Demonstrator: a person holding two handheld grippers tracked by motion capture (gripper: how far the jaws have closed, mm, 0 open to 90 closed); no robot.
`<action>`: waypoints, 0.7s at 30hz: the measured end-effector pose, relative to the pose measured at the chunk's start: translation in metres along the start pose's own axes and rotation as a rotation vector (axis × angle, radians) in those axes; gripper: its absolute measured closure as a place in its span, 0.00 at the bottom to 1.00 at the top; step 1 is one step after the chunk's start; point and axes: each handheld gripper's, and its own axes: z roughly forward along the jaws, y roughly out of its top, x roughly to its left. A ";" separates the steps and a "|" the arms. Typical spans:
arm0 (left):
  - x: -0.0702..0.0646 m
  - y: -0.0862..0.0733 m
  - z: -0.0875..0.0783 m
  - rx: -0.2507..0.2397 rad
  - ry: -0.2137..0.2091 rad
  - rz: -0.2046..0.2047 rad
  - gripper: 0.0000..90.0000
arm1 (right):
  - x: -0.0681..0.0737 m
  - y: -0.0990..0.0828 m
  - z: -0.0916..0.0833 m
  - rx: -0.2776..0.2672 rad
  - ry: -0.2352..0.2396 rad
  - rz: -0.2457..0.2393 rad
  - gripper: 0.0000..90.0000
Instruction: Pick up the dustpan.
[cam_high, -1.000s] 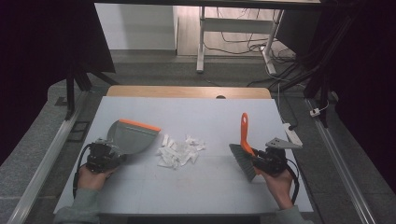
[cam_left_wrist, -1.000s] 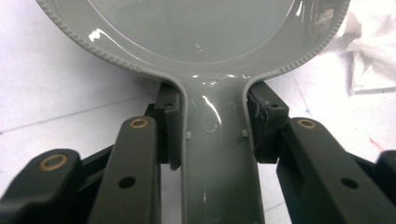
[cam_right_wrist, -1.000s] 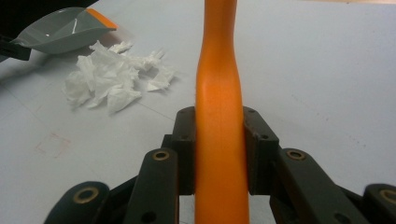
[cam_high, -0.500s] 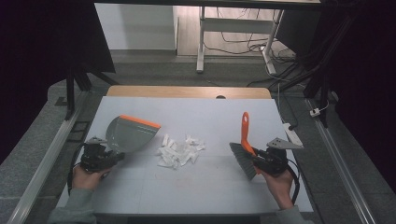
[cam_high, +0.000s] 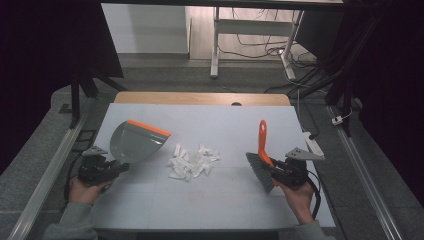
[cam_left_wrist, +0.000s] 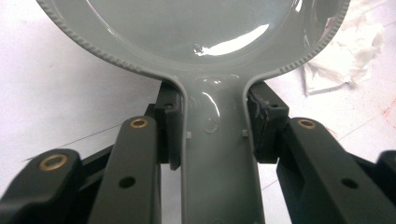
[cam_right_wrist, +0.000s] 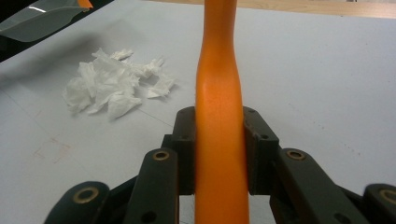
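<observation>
Drawn back toward the table's left edge, our left gripper (cam_high: 107, 170) clamps the grey dustpan (cam_high: 137, 142) by its handle; white paper scraps (cam_high: 192, 162) lie heaped mid-table, unswept; our right gripper (cam_high: 280, 170) grips the orange-handled brush (cam_high: 262, 155), bristles down beside them — sweeping not yet begun

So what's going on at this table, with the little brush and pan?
A person is set up to sweep. The left claw is clamped on the handle of a grey dustpan, its orange-edged lip turned toward a pile of torn white paper scraps in the middle of the white table. The right claw grips the orange handle of a hand brush, bristles down at the pile's other side. The brush is apart from the scraps.
</observation>
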 end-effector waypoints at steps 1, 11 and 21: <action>0.001 -0.001 -0.002 -0.003 -0.004 0.006 0.69 | 0.000 0.000 0.000 -0.002 0.002 0.000 0.79; 0.006 -0.005 -0.009 0.003 -0.034 0.058 0.69 | 0.000 0.000 0.000 -0.004 -0.002 -0.003 0.79; 0.011 -0.009 -0.015 0.004 -0.072 0.095 0.69 | 0.000 -0.001 0.001 0.001 0.002 -0.005 0.79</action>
